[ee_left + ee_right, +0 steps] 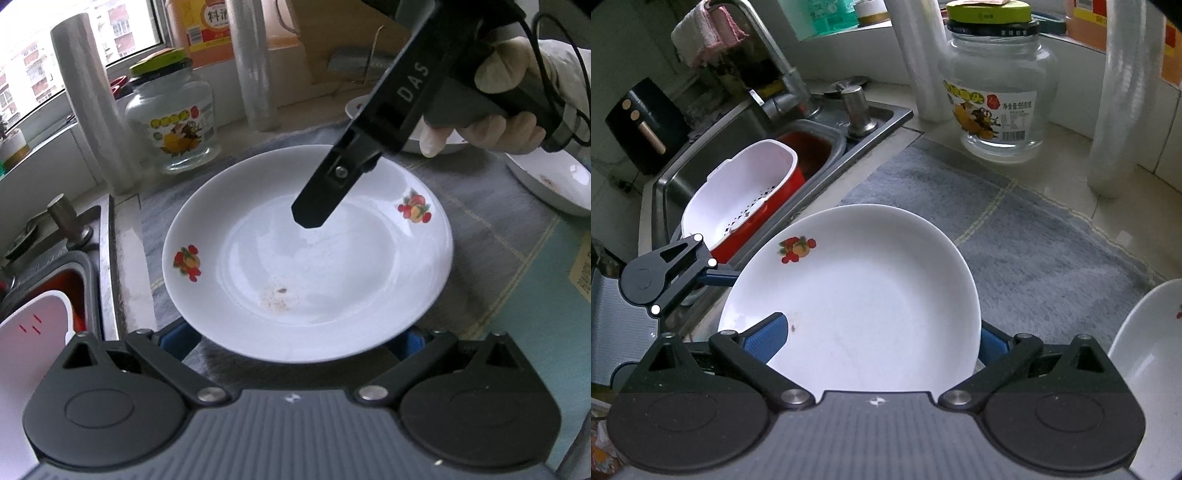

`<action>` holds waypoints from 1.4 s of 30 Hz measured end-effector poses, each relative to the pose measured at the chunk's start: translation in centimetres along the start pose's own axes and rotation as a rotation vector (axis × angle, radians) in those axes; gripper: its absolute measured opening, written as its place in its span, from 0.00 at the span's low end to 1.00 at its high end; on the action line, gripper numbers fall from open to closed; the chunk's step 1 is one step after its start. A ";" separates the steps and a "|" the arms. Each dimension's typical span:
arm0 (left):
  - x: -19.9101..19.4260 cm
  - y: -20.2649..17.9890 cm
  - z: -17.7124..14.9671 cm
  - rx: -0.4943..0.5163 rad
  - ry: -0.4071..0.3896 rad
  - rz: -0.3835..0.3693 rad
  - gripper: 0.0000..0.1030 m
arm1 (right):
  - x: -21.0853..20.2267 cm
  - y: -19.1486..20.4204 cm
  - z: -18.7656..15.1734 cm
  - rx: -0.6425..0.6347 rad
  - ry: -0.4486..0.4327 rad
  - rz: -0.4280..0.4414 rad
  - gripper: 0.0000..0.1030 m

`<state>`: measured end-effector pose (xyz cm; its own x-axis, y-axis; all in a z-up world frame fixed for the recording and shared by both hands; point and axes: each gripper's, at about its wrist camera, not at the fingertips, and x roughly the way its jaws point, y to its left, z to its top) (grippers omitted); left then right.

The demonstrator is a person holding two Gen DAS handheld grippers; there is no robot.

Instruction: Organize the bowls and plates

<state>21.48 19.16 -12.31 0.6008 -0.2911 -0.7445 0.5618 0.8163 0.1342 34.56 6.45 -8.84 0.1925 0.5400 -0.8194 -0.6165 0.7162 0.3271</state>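
Each handheld gripper has a grey ribbed body flanked by two round black housings, from which black link arms with silver pivot bolts run to blue textured fingers (768,338). A small white emblem sits at the ribbed body's front edge. In the left wrist view, the right gripper (312,218) is a long black bar lettered "DAS", with a silver screw near its tip and a thin black cable looping at its grey handle. The hand (498,107) there wears what looks like a pale glove.
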 end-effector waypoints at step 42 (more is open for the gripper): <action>-11.8 -8.2 -3.1 -0.242 -0.185 0.049 0.99 | -12.1 9.6 -15.7 0.118 -0.253 -0.318 1.00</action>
<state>8.04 17.42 -6.63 0.7297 -0.3162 -0.6062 0.3911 0.9203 -0.0094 14.28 -0.13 -3.21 0.5498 0.3646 -0.7515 -0.4067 0.9027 0.1404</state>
